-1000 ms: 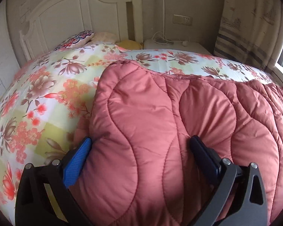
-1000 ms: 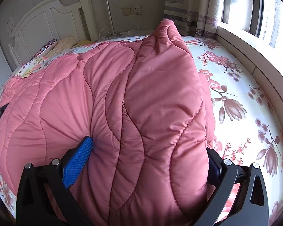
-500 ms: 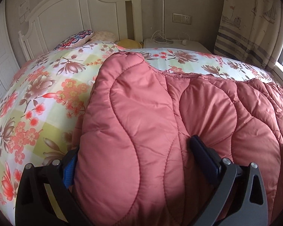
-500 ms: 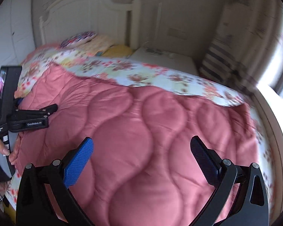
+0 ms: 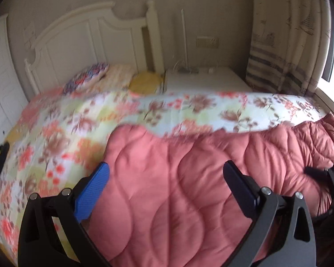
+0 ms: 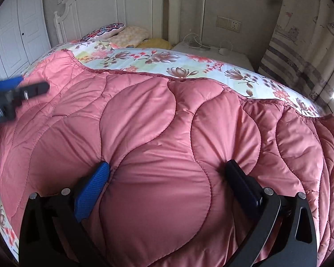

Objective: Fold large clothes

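Left gripper [image 5: 164,184]: jaws standing wide, hovering over the near left part of the pink quilt [image 5: 189,189], pinching nothing.
Right gripper [image 6: 167,180]: jaws spread wide, both fingers pressing into a puffed panel of the quilt [image 6: 162,138]; no pinched fold showing.
Quilt location: lying across the foot of the bed [image 6: 167,62], over the floral sheet [image 5: 55,138].
Handling (judgement): soft, thick, bulky, probably slippery-faced; a panel is too fat to pinch.
Grip point (judgement): taking the thin stitched edge or corners, one per gripper.
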Action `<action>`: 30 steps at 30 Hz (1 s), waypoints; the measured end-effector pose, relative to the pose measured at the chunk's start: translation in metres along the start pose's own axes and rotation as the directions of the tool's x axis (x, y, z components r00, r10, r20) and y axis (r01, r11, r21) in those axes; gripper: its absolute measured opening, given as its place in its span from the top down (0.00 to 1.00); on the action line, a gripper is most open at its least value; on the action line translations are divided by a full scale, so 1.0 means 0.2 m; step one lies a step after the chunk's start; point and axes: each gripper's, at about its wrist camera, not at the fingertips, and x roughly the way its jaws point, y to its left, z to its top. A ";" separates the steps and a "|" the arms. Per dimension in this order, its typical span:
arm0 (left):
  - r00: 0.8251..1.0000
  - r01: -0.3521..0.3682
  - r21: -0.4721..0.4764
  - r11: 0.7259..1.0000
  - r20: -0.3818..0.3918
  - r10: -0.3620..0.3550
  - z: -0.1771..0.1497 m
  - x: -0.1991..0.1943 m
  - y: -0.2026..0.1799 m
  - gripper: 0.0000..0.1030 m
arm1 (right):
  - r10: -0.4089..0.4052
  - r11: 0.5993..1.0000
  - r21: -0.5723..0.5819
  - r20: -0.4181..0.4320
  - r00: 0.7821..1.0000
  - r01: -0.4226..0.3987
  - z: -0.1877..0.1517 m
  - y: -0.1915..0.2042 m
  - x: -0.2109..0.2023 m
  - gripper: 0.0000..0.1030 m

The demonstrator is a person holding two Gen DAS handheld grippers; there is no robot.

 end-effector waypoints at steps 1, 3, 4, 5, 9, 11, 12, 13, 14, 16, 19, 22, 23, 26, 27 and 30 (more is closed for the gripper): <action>1.000 -0.027 0.033 0.999 -0.004 0.028 0.02 0.05 -0.06 0.02 | 0.001 1.000 0.001 0.001 1.000 -0.001 -0.01 0.00 0.00 0.04; 0.997 -0.014 0.071 0.997 -0.077 0.020 0.00 0.19 -0.13 0.02 | 0.001 1.000 0.002 0.003 1.000 -0.001 -0.01 0.00 -0.01 0.04; 0.992 0.002 0.087 0.996 -0.127 0.010 -0.03 0.27 -0.17 0.02 | 0.000 1.000 0.001 0.003 1.000 0.000 -0.01 0.00 -0.01 0.04; 0.986 -0.001 0.108 0.994 -0.167 0.019 -0.08 0.35 -0.20 0.02 | 0.000 1.000 0.001 0.005 1.000 0.000 -0.01 0.00 -0.01 0.04; 0.988 0.002 0.094 0.996 -0.156 0.013 -0.11 0.39 -0.19 0.02 | 0.001 1.000 -0.001 0.009 1.000 -0.001 -0.01 0.00 -0.01 0.04; 0.987 0.010 0.087 0.996 -0.159 0.004 -0.10 0.39 -0.18 0.02 | -0.006 1.000 0.000 0.002 1.000 0.006 0.00 0.00 -0.01 0.04; 0.987 0.009 0.087 0.996 -0.159 0.004 -0.10 0.39 -0.19 0.02 | -0.009 1.000 0.001 -0.011 1.000 0.009 0.00 0.01 -0.01 0.04; 0.987 0.010 0.085 0.996 -0.159 0.004 -0.10 0.39 -0.18 0.02 | -0.015 1.000 0.003 -0.036 0.999 0.015 0.02 0.01 -0.01 0.04; 0.987 0.011 0.082 0.997 -0.158 0.002 -0.10 0.39 -0.18 0.02 | -0.024 1.000 0.006 -0.051 0.998 0.024 0.05 0.01 -0.03 0.04; 0.987 0.016 0.076 0.997 -0.160 -0.004 -0.11 0.39 -0.18 0.02 | -0.045 0.999 0.000 -0.019 0.999 0.045 0.10 0.00 -0.09 0.04; 0.986 0.021 0.073 0.997 -0.166 -0.009 -0.10 0.41 -0.18 0.02 | -0.087 0.996 -0.004 0.076 0.993 0.087 0.18 -0.06 -0.16 0.04; 0.985 0.031 0.064 0.997 -0.170 -0.020 -0.10 0.41 -0.17 0.02 | -0.143 0.990 -0.011 0.014 0.990 0.143 0.21 -0.16 -0.02 0.04; 0.984 0.035 0.058 0.998 -0.174 -0.025 -0.10 0.41 -0.16 0.02 | -0.171 0.985 -0.032 -0.055 0.984 0.170 0.19 -0.19 0.08 0.04; 0.984 0.040 0.058 0.998 -0.177 -0.030 -0.10 0.41 -0.16 0.02 | -0.072 0.995 0.060 -0.079 0.994 0.076 0.16 -0.29 0.14 0.04; 0.984 0.041 0.058 0.997 -0.177 -0.030 -0.10 0.41 -0.16 0.02 | -0.074 0.996 0.051 -0.087 0.993 0.079 0.17 -0.29 0.14 0.04; 0.983 0.049 0.049 0.998 -0.178 -0.039 -0.10 0.41 -0.16 0.02 | -0.123 0.991 -0.060 -0.086 0.989 0.118 0.22 -0.28 0.09 0.05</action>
